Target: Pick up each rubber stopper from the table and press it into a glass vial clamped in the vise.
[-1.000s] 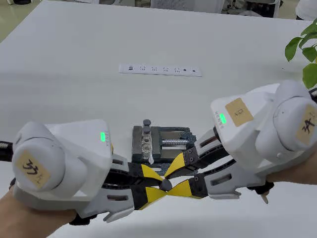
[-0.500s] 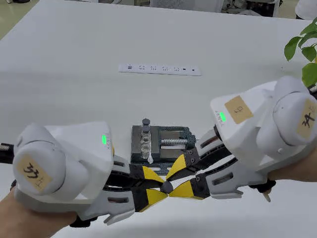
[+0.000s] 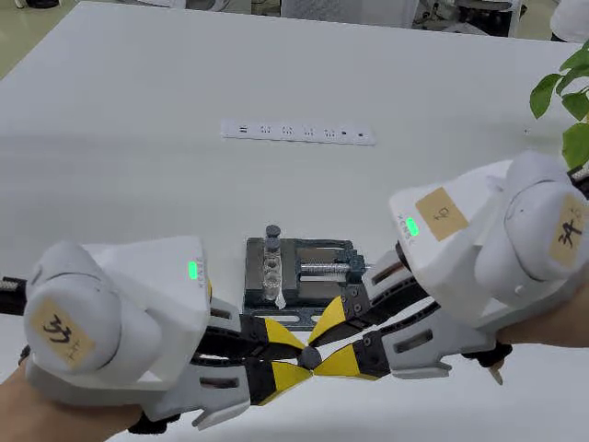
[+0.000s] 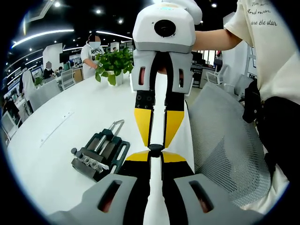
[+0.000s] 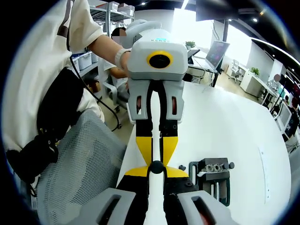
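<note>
Mid-handover, I reckon: left gripper (image 4: 155, 153) and right gripper (image 5: 156, 171) jaws both narrow, pinching one rubber stopper (image 3: 310, 357) tip to tip, lower centre. Vise (image 3: 315, 247) with vials (image 3: 272, 269) sits just above. Next, one side lets go and I line up over an open vial.

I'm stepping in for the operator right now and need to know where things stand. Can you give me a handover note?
Left claw and right claw: tip to tip on the person's side of the vise, both pinching one rubber stopper.
Vials: upright in a row, clamped in the vise.
Done: a fitted stopper tops the far end vial.
Left: the other vials look open; the held stopper likely goes into one of them.
</note>
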Demonstrator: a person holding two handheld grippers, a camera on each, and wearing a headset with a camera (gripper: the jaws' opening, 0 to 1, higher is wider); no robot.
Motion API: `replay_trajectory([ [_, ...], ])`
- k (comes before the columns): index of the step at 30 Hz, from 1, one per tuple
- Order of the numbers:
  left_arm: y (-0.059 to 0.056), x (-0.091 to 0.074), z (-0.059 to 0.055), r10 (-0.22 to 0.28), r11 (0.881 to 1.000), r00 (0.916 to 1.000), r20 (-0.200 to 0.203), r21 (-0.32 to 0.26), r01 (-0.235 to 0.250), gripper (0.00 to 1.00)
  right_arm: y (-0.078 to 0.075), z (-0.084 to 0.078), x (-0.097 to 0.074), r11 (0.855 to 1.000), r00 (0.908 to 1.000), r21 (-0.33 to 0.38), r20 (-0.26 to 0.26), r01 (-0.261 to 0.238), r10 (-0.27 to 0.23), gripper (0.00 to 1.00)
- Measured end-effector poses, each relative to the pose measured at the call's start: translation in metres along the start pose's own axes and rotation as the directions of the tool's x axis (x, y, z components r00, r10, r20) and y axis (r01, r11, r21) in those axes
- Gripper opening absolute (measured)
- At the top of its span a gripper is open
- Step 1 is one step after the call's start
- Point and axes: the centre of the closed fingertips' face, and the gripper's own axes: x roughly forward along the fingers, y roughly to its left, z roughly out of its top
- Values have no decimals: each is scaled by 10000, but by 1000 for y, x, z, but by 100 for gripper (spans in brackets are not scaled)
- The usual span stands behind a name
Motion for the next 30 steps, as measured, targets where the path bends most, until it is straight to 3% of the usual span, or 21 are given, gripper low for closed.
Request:
replay_trajectory([
  [9,0,2,-2,-122,9997,9999,79,-211,123,5,1,-3,3,10000,9999,12,-110,-6,6,5],
  [12,0,3,-2,-136,9993,9998,153,-333,141,11,-2,-4,3,10000,9999,1,-142,79,-79,5],
  [19,8,3,-13,421,9969,9991,5,-665,-419,33,-6,-7,3,9998,9996,60,-220,190,-188,5],
  [21,19,1,-22,1079,9906,9939,-239,-819,-1095,44,-6,-8,4,9997,9997,199,-187,158,-154,5],
  [25,36,-5,-30,2017,9693,9794,-118,-1412,-2013,71,-6,-11,5,9996,9995,212,-268,160,-154,5],
  [29,52,-14,-38,2902,9372,9568,-160,-1975,-2876,86,-6,-13,7,9996,9994,231,-319,142,-135,5],
  [30,57,-17,-39,3186,9239,9478,-109,-2197,-3131,90,-7,-13,7,9996,9994,241,-316,155,-147,5],
])
